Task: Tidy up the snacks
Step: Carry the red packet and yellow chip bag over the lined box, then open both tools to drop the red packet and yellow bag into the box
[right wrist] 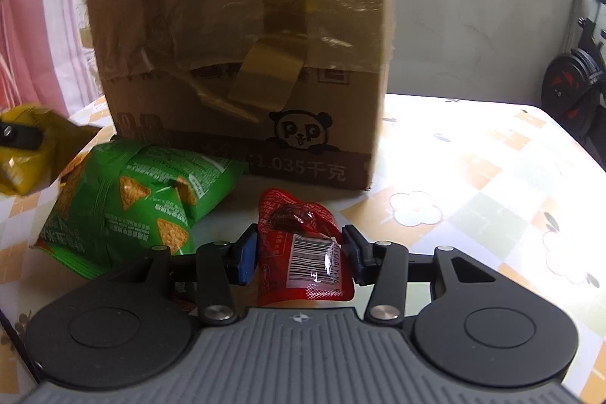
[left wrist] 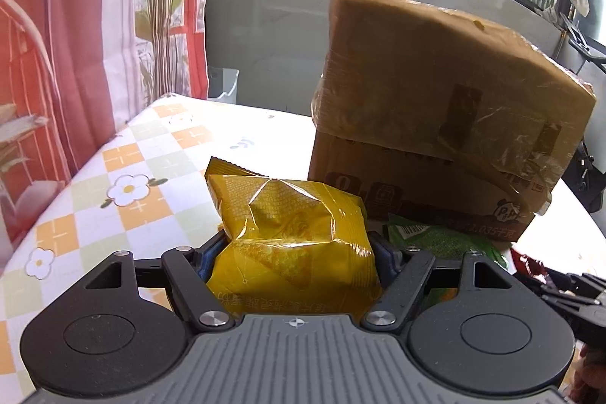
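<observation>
Table [right wrist: 492, 154]: checked cloth of orange, pale green and white squares with white flowers, sunlit at the far side; grey wall and dark-framed windows behind; red and white curtain [left wrist: 57, 63] to the left.

Cardboard box [right wrist: 242, 36]: taped, panda print, standing on the table.

Left gripper [left wrist: 293, 248]: clamped on a yellow snack bag [left wrist: 291, 233], raised off the cloth beside the box.

Right gripper [right wrist: 301, 250]: narrowly set, pads against a red packet [right wrist: 306, 252] before the box.

Green chip bag [right wrist: 128, 199]: lying on the table against the box's foot.
</observation>
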`<act>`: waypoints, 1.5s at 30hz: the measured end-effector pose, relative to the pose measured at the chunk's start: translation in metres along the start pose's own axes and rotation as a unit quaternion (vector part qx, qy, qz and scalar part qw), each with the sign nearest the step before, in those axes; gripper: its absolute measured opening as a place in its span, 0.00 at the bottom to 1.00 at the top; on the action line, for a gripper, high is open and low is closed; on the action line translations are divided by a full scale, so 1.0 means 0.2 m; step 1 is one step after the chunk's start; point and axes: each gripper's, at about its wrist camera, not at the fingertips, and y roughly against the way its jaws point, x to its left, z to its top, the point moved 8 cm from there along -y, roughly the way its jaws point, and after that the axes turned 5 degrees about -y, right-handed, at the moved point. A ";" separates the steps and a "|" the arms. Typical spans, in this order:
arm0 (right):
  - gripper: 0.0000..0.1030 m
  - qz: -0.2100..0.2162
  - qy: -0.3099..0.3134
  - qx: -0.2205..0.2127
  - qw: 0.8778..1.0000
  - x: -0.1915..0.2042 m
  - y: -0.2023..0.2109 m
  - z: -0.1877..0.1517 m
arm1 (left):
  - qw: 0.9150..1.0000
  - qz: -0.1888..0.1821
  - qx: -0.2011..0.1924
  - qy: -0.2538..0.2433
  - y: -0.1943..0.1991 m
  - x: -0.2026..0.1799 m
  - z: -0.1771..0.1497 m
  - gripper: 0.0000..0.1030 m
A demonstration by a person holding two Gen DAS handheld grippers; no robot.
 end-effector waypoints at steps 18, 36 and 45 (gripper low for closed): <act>0.47 0.058 0.017 -0.207 0.976 0.09 0.53 0.87 | 0.979 -0.025 -0.191 -0.064 0.43 -0.28 0.84 0.75; 0.61 0.021 0.008 -0.090 0.996 0.03 -0.11 1.19 | 0.983 -0.013 -0.141 -0.121 -0.31 -0.62 1.25 0.77; 0.68 0.022 0.018 -0.105 0.994 0.01 0.03 1.16 | 0.980 -0.028 -0.138 -0.137 -0.26 -0.56 1.20 0.87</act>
